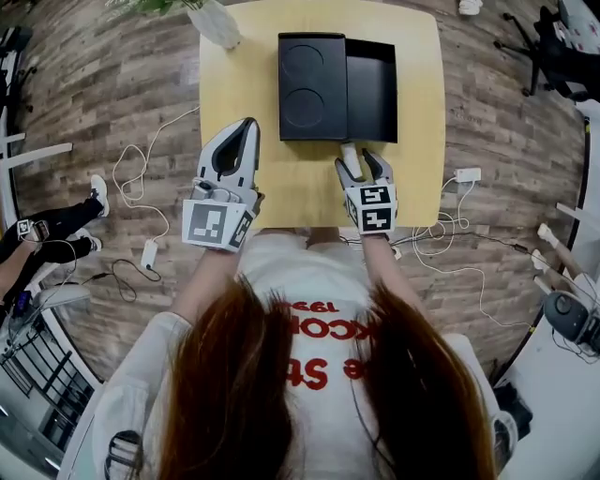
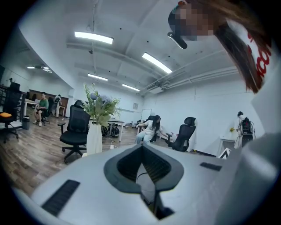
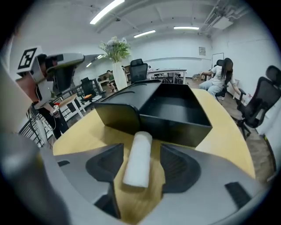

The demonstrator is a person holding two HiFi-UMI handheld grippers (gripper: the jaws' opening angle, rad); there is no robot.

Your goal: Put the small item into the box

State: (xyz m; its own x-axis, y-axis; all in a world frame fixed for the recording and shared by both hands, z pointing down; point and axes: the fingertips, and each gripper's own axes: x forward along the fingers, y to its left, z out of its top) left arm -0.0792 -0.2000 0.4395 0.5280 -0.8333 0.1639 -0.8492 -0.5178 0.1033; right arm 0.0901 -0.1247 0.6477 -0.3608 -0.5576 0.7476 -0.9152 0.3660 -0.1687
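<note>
A small white cylinder lies on the yellow table, just in front of the black box. The box stands open, its lid resting over the left part. My right gripper is open around the cylinder, which lies lengthwise between the jaws with a gap on each side. In the right gripper view the box's front wall is just past the right gripper. My left gripper is shut and empty, held up over the table's left edge. In its own view the left gripper points out across the room.
A white vase with a plant stands at the table's far left corner. White cables and adapters lie on the wooden floor on both sides. An office chair is at the far right. A seated person's legs show at left.
</note>
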